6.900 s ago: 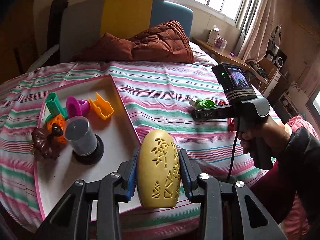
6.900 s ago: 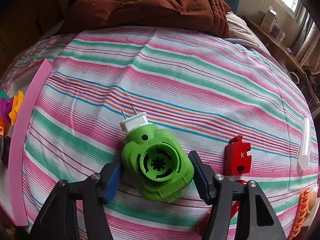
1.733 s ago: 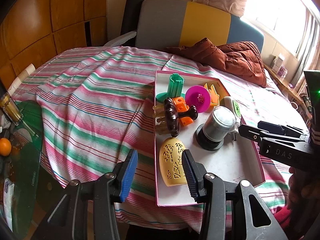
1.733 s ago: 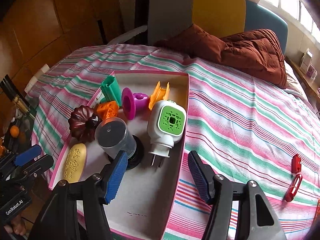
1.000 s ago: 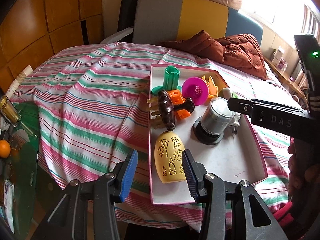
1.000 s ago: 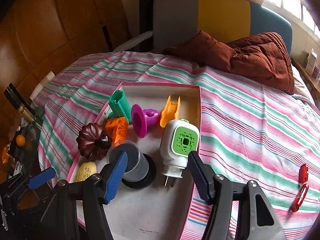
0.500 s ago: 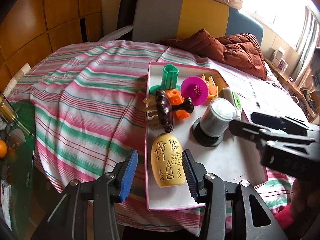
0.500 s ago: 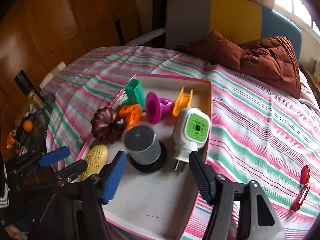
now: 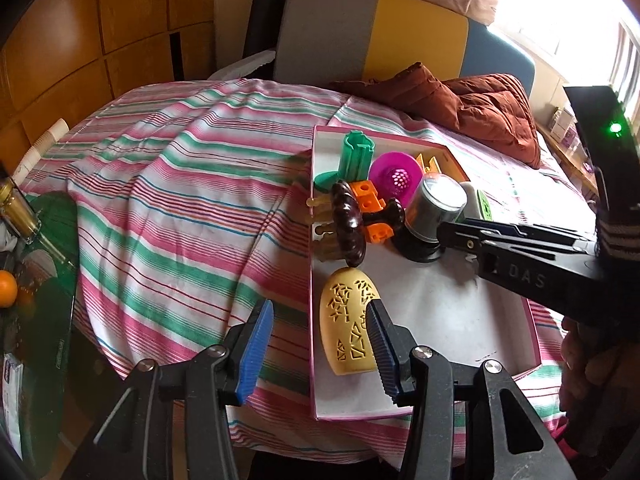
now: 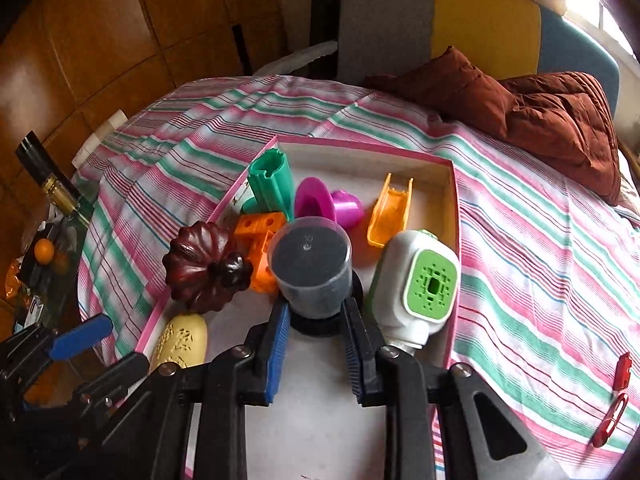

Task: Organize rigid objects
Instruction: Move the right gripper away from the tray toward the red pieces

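Note:
A pink-rimmed tray (image 9: 460, 320) on the striped bedspread holds a yellow carved egg shape (image 9: 348, 324), a dark brown pumpkin (image 10: 204, 266), orange block (image 10: 260, 224), green cylinder (image 10: 272, 184), magenta funnel (image 10: 316, 200), orange slide (image 10: 390, 210), white-and-green plug (image 10: 416, 284) and a grey cup (image 10: 310, 268) on a black base. My right gripper (image 10: 316, 344) is closing; its blue pads meet the cup's lower sides. My left gripper (image 9: 318, 344) hangs over the tray's left rim, opening slightly and holding nothing. The egg shape lies just past its right pad.
Two red clips (image 10: 616, 396) lie on the bedspread right of the tray. A brown quilt (image 10: 540, 116) is bunched at the back against a chair. At the left, below the bed's edge, a glass table carries a bottle (image 9: 16, 208) and an orange (image 9: 8, 288).
My right gripper has come forward and down to the grey cup, and its jaws have drawn in from wide apart to the cup's sides. The left gripper has barely shifted.

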The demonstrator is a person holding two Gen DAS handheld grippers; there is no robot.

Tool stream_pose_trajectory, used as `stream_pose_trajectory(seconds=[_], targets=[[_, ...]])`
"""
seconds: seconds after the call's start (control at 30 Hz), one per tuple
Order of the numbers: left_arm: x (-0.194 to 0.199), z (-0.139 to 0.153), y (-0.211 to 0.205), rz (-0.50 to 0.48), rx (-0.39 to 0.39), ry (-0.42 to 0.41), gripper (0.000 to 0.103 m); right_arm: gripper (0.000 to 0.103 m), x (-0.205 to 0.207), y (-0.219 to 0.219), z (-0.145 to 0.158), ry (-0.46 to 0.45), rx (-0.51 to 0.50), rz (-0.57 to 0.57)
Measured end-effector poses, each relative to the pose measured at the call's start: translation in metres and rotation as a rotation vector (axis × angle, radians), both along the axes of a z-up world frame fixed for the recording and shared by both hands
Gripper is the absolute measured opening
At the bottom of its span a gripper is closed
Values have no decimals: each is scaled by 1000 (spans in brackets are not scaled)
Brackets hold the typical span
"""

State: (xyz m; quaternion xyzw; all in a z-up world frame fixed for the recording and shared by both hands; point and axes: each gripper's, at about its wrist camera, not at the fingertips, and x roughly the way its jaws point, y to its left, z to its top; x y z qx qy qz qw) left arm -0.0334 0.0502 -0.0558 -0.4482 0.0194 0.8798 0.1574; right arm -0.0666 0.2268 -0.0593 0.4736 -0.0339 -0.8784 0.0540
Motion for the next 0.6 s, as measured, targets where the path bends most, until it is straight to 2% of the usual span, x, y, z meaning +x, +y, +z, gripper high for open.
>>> stream_pose_trajectory(seconds=[0.13, 0.3, 0.6], targets=[[2, 3, 2, -8, -3, 9, 49, 28, 3, 3, 1, -4, 3, -9], [6, 9, 3, -13, -4, 30, 52, 36, 15, 1, 5, 7, 9, -3], [14, 22, 10, -43, -4, 68, 52, 37, 37, 8, 17, 46, 56, -16]])
